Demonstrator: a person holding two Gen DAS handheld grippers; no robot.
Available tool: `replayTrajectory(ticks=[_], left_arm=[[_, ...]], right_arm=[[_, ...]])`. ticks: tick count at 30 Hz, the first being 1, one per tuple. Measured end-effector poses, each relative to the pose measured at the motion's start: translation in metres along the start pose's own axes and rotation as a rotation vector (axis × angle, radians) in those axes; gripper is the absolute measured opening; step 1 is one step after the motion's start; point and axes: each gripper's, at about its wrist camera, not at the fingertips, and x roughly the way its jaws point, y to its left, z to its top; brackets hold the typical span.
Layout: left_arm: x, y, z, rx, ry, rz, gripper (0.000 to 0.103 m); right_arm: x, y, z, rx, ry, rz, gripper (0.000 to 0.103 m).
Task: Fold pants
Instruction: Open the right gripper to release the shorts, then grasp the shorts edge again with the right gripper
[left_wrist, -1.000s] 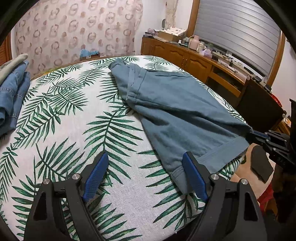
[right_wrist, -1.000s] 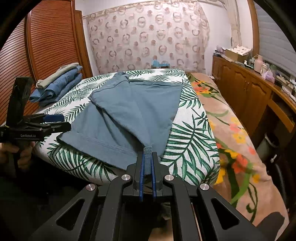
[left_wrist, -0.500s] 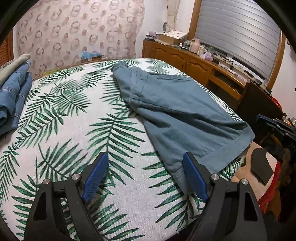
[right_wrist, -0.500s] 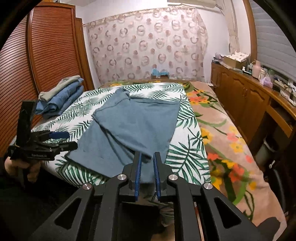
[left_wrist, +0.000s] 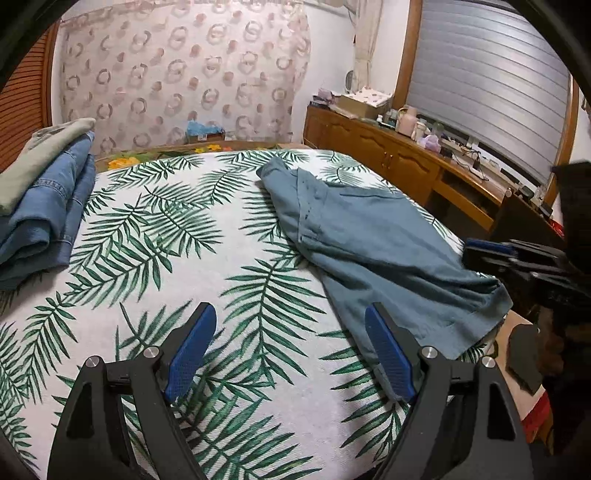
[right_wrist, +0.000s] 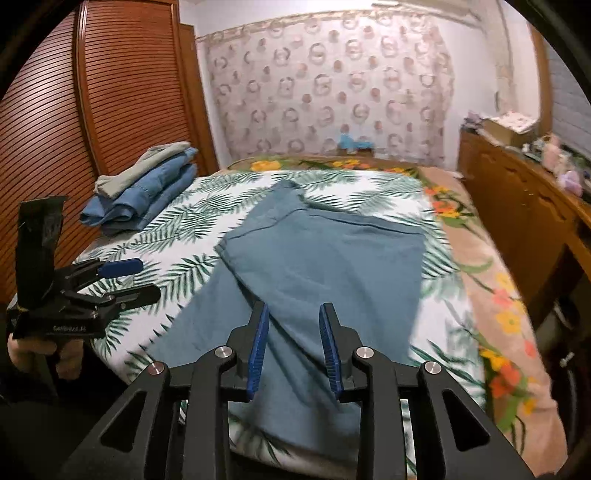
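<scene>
Teal-blue pants (left_wrist: 373, 243) lie spread on the leaf-print bed cover (left_wrist: 177, 258), folded lengthwise, their hem at the near right edge of the bed. They also show in the right wrist view (right_wrist: 325, 266). My left gripper (left_wrist: 291, 347) is open and empty above the cover, its right finger beside the pants' hem corner. My right gripper (right_wrist: 293, 343) is open and empty, held just above the hem end of the pants. The left gripper also shows in the right wrist view (right_wrist: 122, 280), and the right gripper in the left wrist view (left_wrist: 495, 251).
A stack of folded jeans and a grey garment (left_wrist: 40, 206) sits at the bed's far left, also seen in the right wrist view (right_wrist: 147, 192). A wooden sideboard (left_wrist: 406, 162) with clutter runs along the right. A slatted wardrobe (right_wrist: 74, 129) stands at the left.
My right gripper has opened and let go of the pants' hem, which now lies on the bed. Both grippers have drawn back and risen a little.
</scene>
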Motion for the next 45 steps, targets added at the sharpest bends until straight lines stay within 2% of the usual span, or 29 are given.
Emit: replayTrajectory(ticks=[7, 20, 32, 39, 40, 42, 45], left_arm=[[-0.008, 0.008, 0.004, -0.005, -0.038, 0.016, 0.083], [-0.014, 0.018, 0.004, -0.017, -0.071, 0.038, 0.083], [-0.011, 0.020, 0.001, -0.028, -0.068, 0.045, 0.083], [-0.011, 0.020, 0.000, -0.023, -0.065, 0.039, 0.083], [-0.011, 0.020, -0.001, -0.022, -0.064, 0.038, 0.083], [-0.011, 0.019, -0.001, -0.019, -0.063, 0.037, 0.083], [-0.011, 0.017, -0.002, -0.016, -0.059, 0.033, 0.083]], right_arm=[[0.036, 0.006, 0.029, -0.050, 0.054, 0.026, 0.029], [0.076, 0.022, 0.056, -0.111, 0.112, 0.071, 0.029], [0.123, 0.039, 0.066, -0.179, 0.203, 0.054, 0.029], [0.138, 0.050, 0.068, -0.249, 0.238, -0.003, 0.029], [0.139, 0.052, 0.069, -0.263, 0.238, -0.011, 0.027], [0.136, 0.053, 0.071, -0.270, 0.220, -0.020, 0.014], [0.124, 0.048, 0.077, -0.248, 0.181, -0.010, 0.006]])
